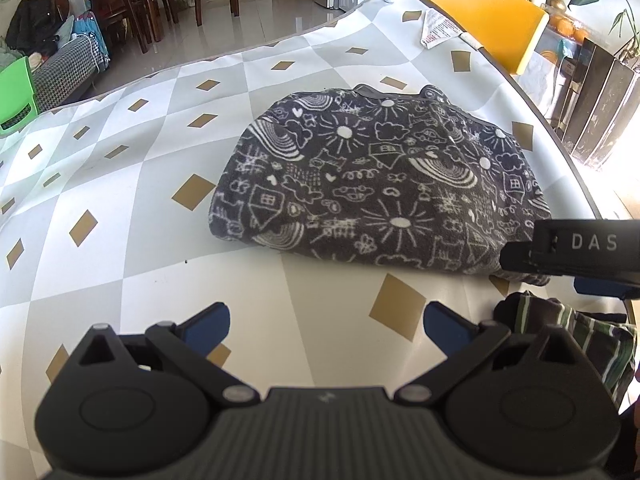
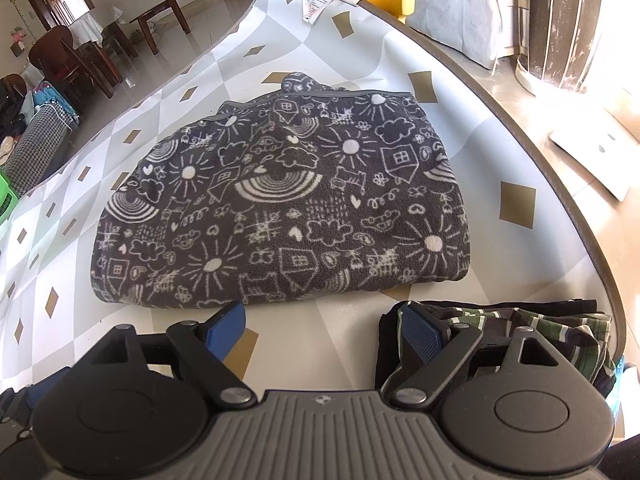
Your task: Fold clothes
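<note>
Around me is a bright living room with dark wooden chairs (image 1: 120, 4) on a shiny tiled floor, and I work over a table covered by a white and grey checked cloth with small gold diamonds (image 1: 140, 184). On this cloth lies the dark grey fleece garment with white doodles of suns, houses and rainbows (image 2: 280, 208), folded into a thick bundle with its grey trimmed edge on the far side. My left claw (image 1: 326, 322) hangs above bare cloth just before the bundle, jaws wide apart, nothing between the blue pads (image 1: 208, 326). My right claw (image 2: 324, 330) is also spread wide and holds nothing; its right pad is over a folded green, white and black striped garment (image 2: 560, 328), which lies near the table edge, just beside the fleece bundle. Behind the table stands a yellow chair back (image 1: 488, 16), and a white printed label (image 1: 438, 28) lies on the far corner.
</note>
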Available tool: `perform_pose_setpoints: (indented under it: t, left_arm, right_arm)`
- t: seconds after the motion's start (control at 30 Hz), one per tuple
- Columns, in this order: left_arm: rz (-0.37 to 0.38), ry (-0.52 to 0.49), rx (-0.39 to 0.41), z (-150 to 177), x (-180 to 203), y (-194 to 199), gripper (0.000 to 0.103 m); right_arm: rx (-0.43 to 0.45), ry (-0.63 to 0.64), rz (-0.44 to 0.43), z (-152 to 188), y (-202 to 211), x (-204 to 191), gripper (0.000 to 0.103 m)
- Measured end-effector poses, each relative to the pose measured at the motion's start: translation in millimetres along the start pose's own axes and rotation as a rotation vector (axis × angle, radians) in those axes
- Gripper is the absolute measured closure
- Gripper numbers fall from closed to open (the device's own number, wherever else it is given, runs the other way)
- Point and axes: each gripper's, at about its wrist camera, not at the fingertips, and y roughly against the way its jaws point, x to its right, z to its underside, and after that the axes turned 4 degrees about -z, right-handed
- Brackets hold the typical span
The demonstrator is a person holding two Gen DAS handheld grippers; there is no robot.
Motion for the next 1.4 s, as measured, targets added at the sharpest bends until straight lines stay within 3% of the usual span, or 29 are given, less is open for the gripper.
perform_pose_setpoints:
  t: [0.97,1.4]
  left_arm:
    - [-0.055,0.064,-0.015,25,-38,12,0.0]
    - [-0.013,0.065,0.022,23,-30,34,0.0]
  right_arm:
    - [-0.049,0.061,-0.027,35,0,-17,0.017]
    - [0.027,0.098,-0.031,32,17,-25,0.017]
